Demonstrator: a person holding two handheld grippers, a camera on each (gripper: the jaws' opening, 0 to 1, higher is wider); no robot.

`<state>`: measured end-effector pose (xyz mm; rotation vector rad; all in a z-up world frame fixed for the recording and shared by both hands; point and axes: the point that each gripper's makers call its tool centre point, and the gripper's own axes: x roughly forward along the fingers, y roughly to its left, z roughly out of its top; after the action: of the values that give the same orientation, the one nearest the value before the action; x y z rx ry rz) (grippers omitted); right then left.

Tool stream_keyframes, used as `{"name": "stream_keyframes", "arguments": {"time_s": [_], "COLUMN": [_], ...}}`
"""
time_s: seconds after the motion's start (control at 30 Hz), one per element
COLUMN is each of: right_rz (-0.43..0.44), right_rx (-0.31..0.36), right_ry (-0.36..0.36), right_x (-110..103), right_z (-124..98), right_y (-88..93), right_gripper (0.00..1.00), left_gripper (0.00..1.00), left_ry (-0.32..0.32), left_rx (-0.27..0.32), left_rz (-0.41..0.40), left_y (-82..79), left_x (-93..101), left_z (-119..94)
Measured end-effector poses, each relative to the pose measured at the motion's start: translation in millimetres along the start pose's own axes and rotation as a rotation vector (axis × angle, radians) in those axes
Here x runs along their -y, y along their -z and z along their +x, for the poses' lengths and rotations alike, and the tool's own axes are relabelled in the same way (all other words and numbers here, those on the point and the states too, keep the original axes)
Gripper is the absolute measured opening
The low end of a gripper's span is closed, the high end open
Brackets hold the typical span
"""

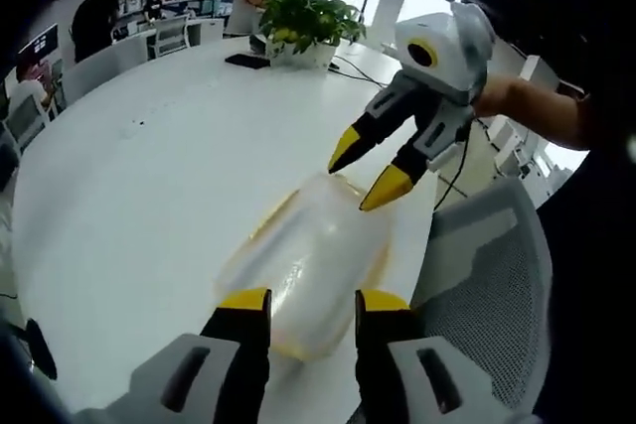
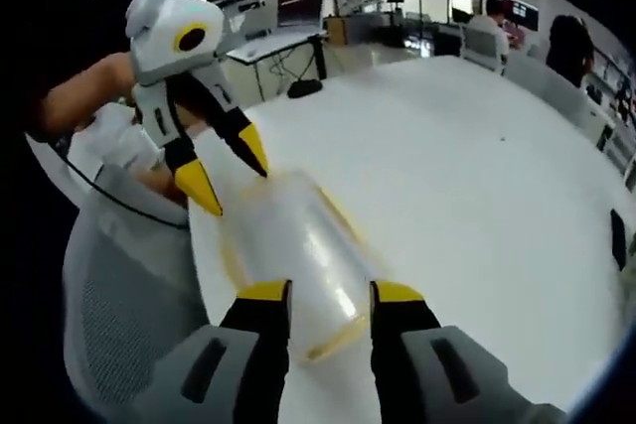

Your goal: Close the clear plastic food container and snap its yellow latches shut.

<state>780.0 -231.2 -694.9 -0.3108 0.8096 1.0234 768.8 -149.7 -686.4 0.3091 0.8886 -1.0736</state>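
The jaws of both grippers stand apart, and nothing is clamped between them. In the left gripper view, the left gripper has its two yellow tips at the near end of the clear plastic container, one tip on each side of it; if they touch it, I cannot tell, because the picture is blurred. The container lies on the white table, close to the table edge beside a grey mesh chair. Its yellow latches show as soft yellow bands along its sides. At the far end of the container, the right gripper points its tips down, just above the lid. A green plant stands on the table, well beyond the container.

In the right gripper view, the right gripper has its tips at one end of the container, and the left gripper is over the other end.
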Motion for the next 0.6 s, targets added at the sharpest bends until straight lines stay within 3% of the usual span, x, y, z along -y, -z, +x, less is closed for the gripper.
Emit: {"name": "stream_keyframes", "arguments": {"time_s": [0.17,0.6], "right_rz": [-0.059,-0.254], "right_rx": [0.042,0.012], "right_ry": [-0.057,-0.166], "right_x": [-5,-13], "right_z": [1,11], "right_y": [-11.8,-17.9], "right_gripper": [0.22,0.16], "left_gripper": [0.23,0.15], "left_ry": [0.027,0.07], "left_rx": [0.002,0.018], "left_rz": [0.095,0.264], "left_y": [-7.0,-16.3], "left_x": [7.0,19.6], "left_z": [7,15]}}
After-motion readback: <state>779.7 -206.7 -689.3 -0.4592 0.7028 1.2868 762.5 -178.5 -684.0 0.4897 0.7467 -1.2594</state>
